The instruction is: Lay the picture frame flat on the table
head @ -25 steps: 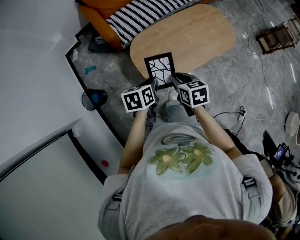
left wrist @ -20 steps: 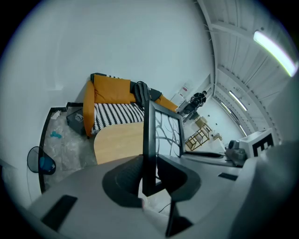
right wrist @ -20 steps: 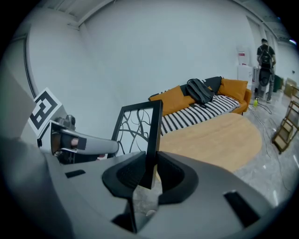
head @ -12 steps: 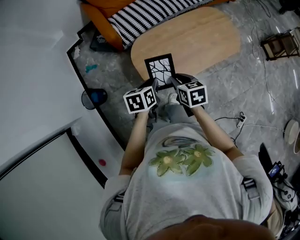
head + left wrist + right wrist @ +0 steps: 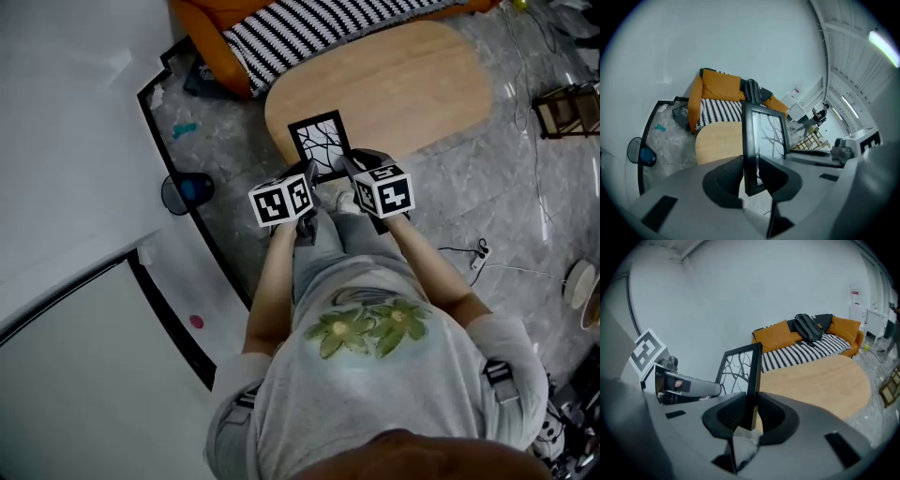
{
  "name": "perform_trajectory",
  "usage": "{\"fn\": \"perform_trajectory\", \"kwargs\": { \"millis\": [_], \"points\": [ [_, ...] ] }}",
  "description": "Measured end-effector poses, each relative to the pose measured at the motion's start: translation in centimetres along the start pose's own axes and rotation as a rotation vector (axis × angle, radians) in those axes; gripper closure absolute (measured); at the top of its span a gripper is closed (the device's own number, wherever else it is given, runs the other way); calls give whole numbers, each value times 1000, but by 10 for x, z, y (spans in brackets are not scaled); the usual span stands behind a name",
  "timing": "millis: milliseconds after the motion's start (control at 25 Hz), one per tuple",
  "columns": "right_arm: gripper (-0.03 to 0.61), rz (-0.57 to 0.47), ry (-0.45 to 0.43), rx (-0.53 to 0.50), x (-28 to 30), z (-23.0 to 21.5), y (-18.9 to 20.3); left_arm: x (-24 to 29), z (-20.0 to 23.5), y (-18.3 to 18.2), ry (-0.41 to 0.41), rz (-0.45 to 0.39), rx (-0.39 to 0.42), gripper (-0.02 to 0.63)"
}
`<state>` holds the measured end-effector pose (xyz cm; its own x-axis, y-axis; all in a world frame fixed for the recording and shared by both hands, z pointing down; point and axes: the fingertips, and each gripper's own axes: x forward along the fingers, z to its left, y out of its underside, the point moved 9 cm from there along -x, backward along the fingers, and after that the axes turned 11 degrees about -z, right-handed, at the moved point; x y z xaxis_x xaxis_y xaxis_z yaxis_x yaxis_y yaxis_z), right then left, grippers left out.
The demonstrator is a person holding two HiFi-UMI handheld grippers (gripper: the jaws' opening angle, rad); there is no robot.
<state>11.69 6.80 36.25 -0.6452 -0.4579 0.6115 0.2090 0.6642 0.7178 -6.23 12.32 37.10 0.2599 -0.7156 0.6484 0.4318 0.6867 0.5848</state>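
Change: since a second ago the picture frame (image 5: 319, 142) has hardly moved; it stays at the near edge of the tabletop (image 5: 412, 75).
Left gripper (image 5: 307, 173): its jaws are opening, with the frame's side bar between them and the pads seemingly touching it.
Right gripper (image 5: 349, 161): narrow jaws hold the other side bar.
Meaning: the release is probably starting.
Head view: the frame's face is turned upward.
Gripper views: only they show the bars inside the jaws; no view shows whether the frame touches the wood.
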Motion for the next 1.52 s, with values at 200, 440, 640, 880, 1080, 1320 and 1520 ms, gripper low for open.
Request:
{"fn": "perform_trajectory", "kwargs": {
  "millis": [200, 440, 640, 880, 1080, 1320, 1520],
  "points": [
    [492, 24, -17, 24, 15, -11, 0, 12, 5, -3, -17, 14, -16, 508],
    [492, 44, -19, 42, 33, -13, 5, 23, 18, -2, -20, 39, -18, 511],
    [492, 57, -15, 63, 43, -16, 8, 29, 23, -8, -17, 49, -4, 514],
    [492, 89, -11, 77, 59, -22, 22, 41, 36, 5, -29, 68, -27, 515],
    [492, 103, -7, 90, 72, -25, 35, 55, 52, 16, -14, 96, -45, 517],
    [492, 119, 8, 94, 84, -32, 42, 69, 57, 16, -3, 100, -38, 517],
    [492, 140, 16, 98, 97, -34, 48, 79, 68, 20, -9, 124, -40, 517]
  ]
}}
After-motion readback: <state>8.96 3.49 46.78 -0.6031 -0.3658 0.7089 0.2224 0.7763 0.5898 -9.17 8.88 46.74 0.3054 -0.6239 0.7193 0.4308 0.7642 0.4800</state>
